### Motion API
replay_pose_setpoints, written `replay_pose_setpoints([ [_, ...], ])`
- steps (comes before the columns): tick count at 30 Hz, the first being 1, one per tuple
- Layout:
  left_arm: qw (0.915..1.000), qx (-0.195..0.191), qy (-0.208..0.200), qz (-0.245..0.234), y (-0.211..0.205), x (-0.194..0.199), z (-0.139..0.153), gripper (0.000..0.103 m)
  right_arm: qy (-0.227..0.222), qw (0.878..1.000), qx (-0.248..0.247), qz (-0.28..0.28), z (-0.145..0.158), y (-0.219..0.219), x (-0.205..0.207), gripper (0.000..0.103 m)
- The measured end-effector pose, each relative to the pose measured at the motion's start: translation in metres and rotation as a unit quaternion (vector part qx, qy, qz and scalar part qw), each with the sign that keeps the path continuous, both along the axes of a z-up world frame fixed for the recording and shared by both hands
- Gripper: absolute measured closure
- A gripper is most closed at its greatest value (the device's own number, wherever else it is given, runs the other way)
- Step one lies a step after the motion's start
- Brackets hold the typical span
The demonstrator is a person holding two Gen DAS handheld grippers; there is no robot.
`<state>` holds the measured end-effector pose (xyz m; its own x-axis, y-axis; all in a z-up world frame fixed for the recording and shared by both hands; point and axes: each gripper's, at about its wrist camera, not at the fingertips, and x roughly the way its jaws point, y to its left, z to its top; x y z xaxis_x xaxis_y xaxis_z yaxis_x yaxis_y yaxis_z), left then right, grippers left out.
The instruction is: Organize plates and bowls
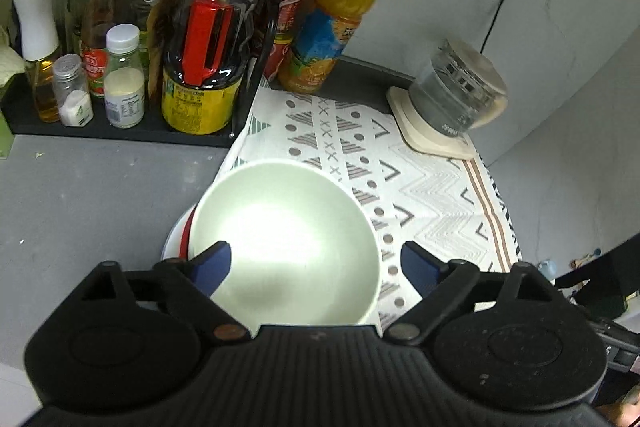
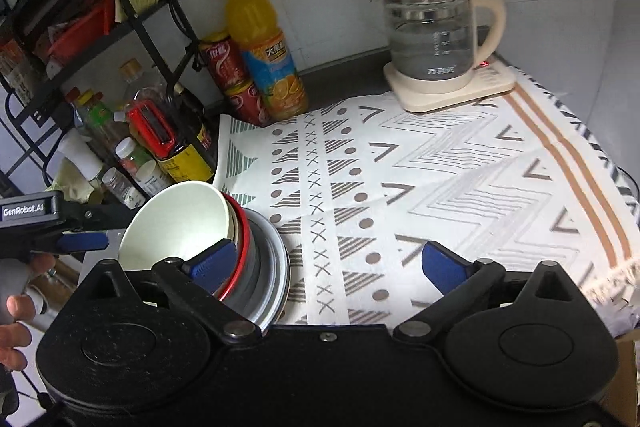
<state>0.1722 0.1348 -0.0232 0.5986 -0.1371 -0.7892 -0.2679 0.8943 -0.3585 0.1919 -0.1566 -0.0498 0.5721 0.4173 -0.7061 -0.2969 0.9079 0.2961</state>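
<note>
Now | both fingers released | bowl stack [image 2: 224, 239] at cloth's [image 2: 440, 187] left edge

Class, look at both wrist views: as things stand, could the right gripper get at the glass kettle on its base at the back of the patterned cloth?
Probably yes. The right gripper has its jaws open and empty, and the patterned cloth between it and the glass kettle lies bare. The stack of dishes sits off to its left, out of that path.
</note>
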Motion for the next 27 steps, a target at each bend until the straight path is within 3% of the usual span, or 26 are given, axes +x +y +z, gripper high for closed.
replay_pose_setpoints([
  [10, 0.9994, 0.016, -0.018, -0.026, -0.023, -0.053, 0.014, 0.003, -0.022, 1.0, 0.015, -0.016, 0.012, -0.011, -0.057, 0.003],
  [21, 0.9979, 0.027, -0.037, -0.045, -0.039, -0.104, 0.021, 0.001, -0.049, 0.998, 0.002, -0.044, 0.019, -0.019, -0.111, 0.0],
  [27, 0.9947, 0.059, -0.056, -0.062, -0.05, -0.127, 0.024, 0.001, -0.064, 0.996, -0.005, -0.058, 0.021, -0.021, -0.135, 0.0],
])
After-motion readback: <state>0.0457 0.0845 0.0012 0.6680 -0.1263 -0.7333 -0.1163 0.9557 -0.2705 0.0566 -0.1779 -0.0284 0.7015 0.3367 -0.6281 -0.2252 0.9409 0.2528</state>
